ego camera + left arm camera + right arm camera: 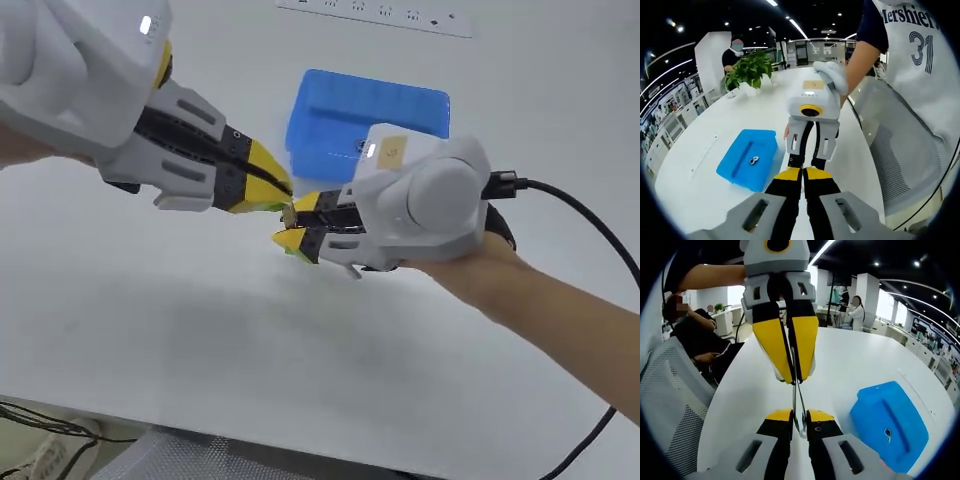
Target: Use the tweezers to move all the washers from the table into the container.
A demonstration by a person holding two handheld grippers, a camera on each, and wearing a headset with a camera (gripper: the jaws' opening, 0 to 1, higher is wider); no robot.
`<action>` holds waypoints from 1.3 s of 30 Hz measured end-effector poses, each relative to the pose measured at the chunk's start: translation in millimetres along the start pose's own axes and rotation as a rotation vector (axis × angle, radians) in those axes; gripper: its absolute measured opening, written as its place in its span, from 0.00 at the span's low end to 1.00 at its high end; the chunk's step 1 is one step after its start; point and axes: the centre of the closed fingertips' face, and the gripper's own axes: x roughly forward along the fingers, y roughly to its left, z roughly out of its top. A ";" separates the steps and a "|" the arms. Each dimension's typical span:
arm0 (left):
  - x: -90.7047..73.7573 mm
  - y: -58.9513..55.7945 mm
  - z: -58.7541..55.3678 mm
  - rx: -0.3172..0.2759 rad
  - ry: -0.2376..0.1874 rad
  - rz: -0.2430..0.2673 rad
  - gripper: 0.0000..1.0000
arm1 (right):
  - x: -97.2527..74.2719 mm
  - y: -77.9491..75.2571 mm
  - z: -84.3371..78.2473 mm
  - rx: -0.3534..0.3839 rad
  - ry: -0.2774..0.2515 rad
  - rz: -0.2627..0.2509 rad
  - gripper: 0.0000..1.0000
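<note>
While left claw and right claw both clamp the thin silver metal tweezers above the white desk — tip to tip — uneven release could drop them.

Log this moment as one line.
left gripper: shut on tweezers | right gripper: shut on tweezers | grippers: tip to tip above table | washers: in blue container

The container is blue, the desk white. The left gripper and right gripper are white and grey, their fingers black with yellow tips. Tweezers and washers are silver; the cable is black.
</note>
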 end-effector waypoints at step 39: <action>9.8 2.4 -1.4 -0.020 0.002 -0.025 0.06 | -0.8 -0.5 -15.7 0.026 0.026 0.019 0.15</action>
